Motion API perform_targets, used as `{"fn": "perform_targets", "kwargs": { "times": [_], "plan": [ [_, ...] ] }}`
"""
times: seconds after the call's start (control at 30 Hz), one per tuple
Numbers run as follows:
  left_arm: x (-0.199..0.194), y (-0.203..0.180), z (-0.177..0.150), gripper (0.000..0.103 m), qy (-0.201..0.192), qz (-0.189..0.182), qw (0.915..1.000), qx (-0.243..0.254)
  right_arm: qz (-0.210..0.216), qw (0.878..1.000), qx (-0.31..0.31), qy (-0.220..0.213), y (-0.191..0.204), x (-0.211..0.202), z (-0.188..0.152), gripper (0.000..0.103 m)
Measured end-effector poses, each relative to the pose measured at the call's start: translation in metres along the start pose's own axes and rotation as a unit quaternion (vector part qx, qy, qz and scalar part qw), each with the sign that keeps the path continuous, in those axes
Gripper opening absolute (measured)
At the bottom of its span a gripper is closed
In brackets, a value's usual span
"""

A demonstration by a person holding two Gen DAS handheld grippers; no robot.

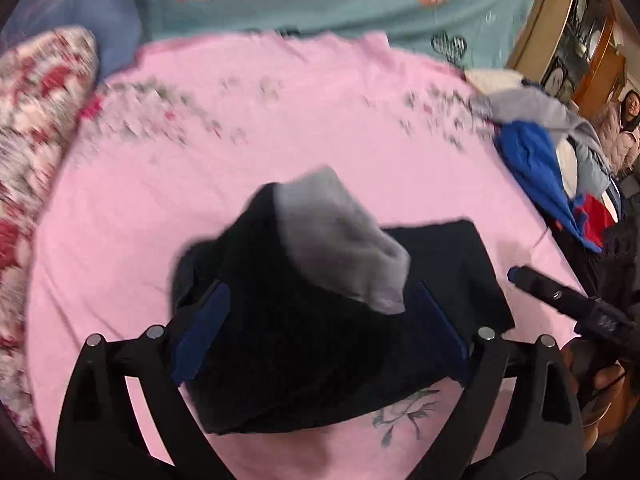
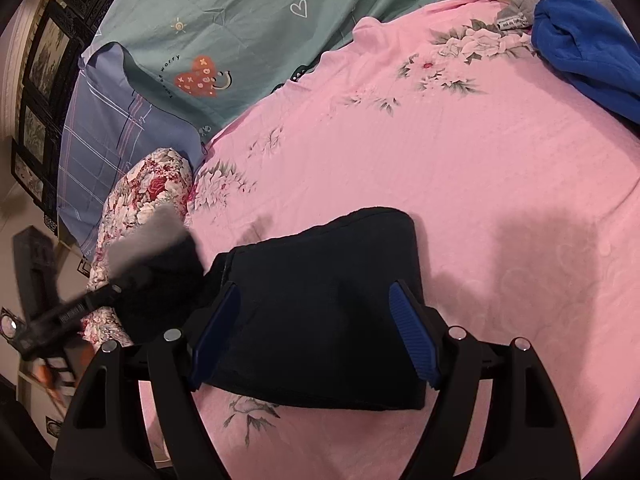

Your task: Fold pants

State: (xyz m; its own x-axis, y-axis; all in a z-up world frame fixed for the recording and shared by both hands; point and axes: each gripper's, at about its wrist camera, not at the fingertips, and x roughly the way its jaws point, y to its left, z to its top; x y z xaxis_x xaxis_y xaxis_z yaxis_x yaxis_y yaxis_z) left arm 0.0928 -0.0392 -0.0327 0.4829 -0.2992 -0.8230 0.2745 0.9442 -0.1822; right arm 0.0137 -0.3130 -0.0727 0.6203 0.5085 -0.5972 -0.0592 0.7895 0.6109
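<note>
The black pants [image 2: 320, 312] lie folded into a compact block on the pink floral sheet [image 2: 400, 140]. In the left wrist view the pants [image 1: 300, 360] have a grey cuff [image 1: 344, 240] raised between my left gripper's [image 1: 320, 324] spread blue pads; the view is blurred. My left gripper also shows at the left of the right wrist view [image 2: 132, 268], with the grey cuff [image 2: 148, 236] at its tip. My right gripper [image 2: 316, 332] is open over the folded pants, its pads apart on either side. Its finger shows in the left wrist view [image 1: 560, 292].
A blue garment [image 2: 584, 52] and a grey one [image 1: 536, 112] lie piled at the sheet's right edge. A red floral pillow [image 2: 148, 192] and a blue checked pillow [image 2: 104, 140] lie at the left. A teal quilt [image 2: 240, 20] lies beyond. A person [image 1: 624, 128] stands at the far right.
</note>
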Motion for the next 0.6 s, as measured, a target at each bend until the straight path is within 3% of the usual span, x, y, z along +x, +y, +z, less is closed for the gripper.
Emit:
{"fn": "perform_targets", "kwargs": {
  "times": [0.03, 0.1, 0.23, 0.33, 0.4, 0.53, 0.6],
  "plan": [
    [0.012, 0.0, -0.003, 0.094, 0.031, -0.031, 0.999, -0.005, 0.002, 1.0, 0.006, 0.003, -0.001, 0.0, 0.0, 0.077],
    [0.017, 0.006, -0.011, 0.094, 0.052, -0.066, 0.9961, -0.027, 0.009, 1.0, 0.016, 0.013, -0.001, 0.002, -0.001, 0.077],
    [-0.009, 0.03, -0.013, 0.094, 0.027, -0.11, 0.9915, -0.064, 0.009, 1.0, 0.002, 0.025, 0.009, 0.008, 0.0, 0.077],
    [-0.028, 0.054, -0.013, 0.096, -0.005, -0.069, 0.994, -0.084, 0.019, 0.999, -0.002, 0.034, 0.019, 0.017, 0.003, 0.078],
    [-0.03, 0.071, -0.016, 0.096, -0.016, -0.01, 0.9948, -0.1, 0.03, 0.999, -0.01, 0.043, 0.03, 0.025, 0.004, 0.081],
    [-0.011, 0.1, -0.03, 0.096, 0.006, 0.073, 0.9883, -0.134, 0.057, 0.995, -0.023, 0.073, 0.055, 0.048, 0.003, 0.086],
    [0.003, 0.106, -0.039, 0.096, 0.031, 0.079, 0.9873, -0.134, 0.066, 0.993, -0.029, 0.09, 0.066, 0.06, 0.002, 0.086]
  ]
}}
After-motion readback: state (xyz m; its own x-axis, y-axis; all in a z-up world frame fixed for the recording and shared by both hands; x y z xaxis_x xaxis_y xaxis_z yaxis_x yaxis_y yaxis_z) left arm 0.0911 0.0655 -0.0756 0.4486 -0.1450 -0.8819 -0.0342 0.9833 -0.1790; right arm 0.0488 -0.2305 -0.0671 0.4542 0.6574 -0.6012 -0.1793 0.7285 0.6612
